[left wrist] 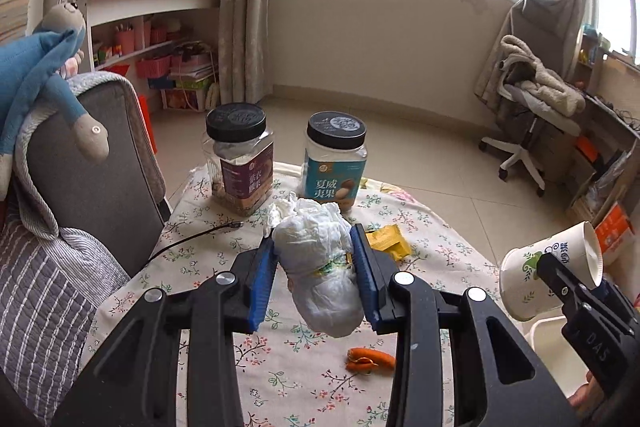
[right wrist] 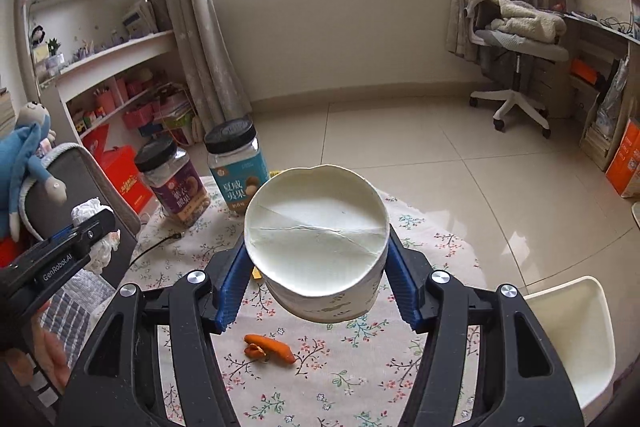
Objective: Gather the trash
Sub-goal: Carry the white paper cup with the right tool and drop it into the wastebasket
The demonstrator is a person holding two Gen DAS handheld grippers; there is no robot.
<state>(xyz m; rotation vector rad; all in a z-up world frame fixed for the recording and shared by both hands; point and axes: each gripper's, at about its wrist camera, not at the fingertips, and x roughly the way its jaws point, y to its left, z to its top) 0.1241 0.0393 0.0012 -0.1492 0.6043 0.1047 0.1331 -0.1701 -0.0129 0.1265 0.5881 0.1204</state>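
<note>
Floral table [left wrist: 440,227]: left tongs [left wrist: 316,267] clamp tissue wad [left wrist: 320,259]; right tongs [right wrist: 316,275] clamp paper cup [right wrist: 316,239].

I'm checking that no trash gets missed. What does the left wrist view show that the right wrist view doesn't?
Only the left wrist view shows the yellow wrapper lying clear on the table and the tissue wad whole, clamped in the left hand-held gripper. Only the right wrist view shows the paper cup's creased bottom, in the right hand-held gripper. Both show the orange peel, two jars and white bin.
</note>
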